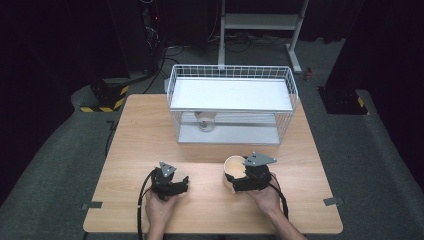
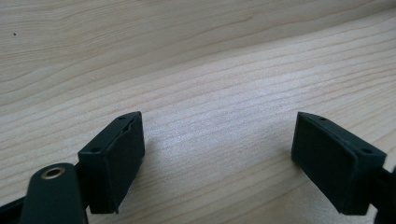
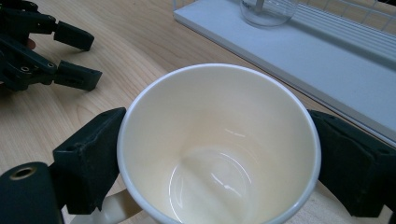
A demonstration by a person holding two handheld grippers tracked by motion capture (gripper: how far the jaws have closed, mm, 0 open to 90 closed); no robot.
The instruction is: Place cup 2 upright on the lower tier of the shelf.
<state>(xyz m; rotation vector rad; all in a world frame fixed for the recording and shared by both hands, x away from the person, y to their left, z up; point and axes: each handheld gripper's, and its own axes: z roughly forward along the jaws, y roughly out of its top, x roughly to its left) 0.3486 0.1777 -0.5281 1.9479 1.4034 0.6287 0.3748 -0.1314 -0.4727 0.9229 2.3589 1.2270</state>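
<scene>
So in the high view the left tool [image 1: 181, 184] sat at lower left of centre on the wooden surface [image 1: 145, 135], held in a hand coming up from the bottom edge, cable trailing off it. Its own view had the two black jaws spread wide apart with nothing but bare wood grain between them, so that one was open and empty.

Moving right, the cup [image 1: 233, 169] was just right of centre in the lower half of the frame, resting on the surface, cream coloured, mouth tipped a bit toward the rack. The right tool [image 1: 239, 181] was clamped on it, one jaw on each side of the wall. In the right gripper view the cup [image 3: 219, 144] took up the middle, glossy and empty inside, a bit of handle poking out at the bottom left, with the pads [image 3: 91, 156] pressed against the rim's outside. The left tool [image 3: 65, 56] showed in that view's upper left corner.

Further back, centre top, stood a white wire rack [image 1: 232, 102] with a shelf, and a clear glass [image 1: 205, 121] sat on its lower level.
</scene>
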